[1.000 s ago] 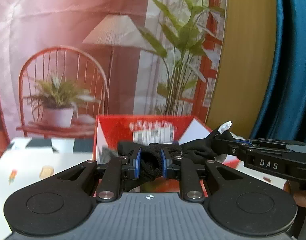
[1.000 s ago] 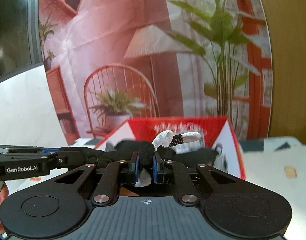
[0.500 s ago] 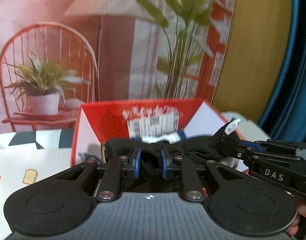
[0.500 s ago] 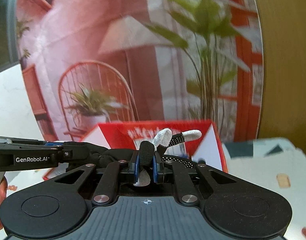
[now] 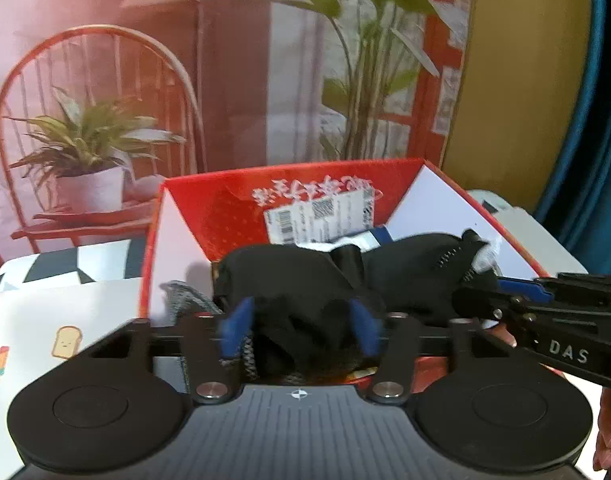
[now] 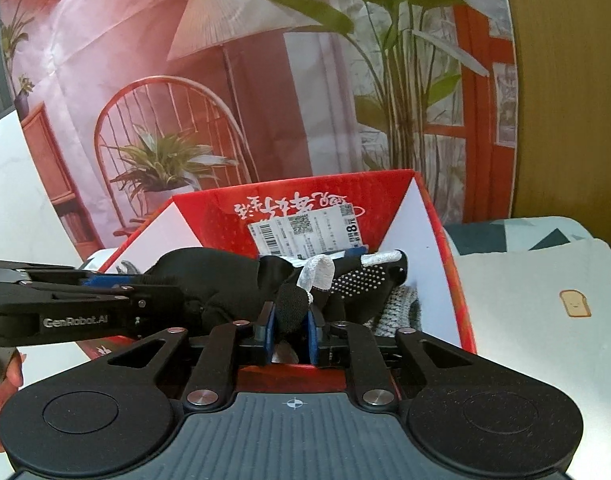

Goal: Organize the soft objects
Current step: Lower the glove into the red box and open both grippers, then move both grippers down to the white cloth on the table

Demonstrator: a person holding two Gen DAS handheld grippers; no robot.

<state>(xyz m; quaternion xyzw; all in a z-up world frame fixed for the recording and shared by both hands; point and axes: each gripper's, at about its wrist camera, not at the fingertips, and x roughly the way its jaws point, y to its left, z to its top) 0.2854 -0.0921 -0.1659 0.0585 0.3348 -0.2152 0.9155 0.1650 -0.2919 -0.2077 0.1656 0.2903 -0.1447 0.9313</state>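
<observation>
Dropping glove into box: left tongs spreading, cloth loose between; right tongs opening, glove finger pinched. Next: release fully, lift clear.

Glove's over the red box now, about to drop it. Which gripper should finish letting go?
Right. The left gripper is already opening, pads clear; the right gripper still pinches the black glove above the red box.

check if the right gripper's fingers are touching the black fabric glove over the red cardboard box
Touching. In the right wrist view the opening right gripper shows black fabric glove filling the space between both blue fingers, above the red cardboard box.
</observation>
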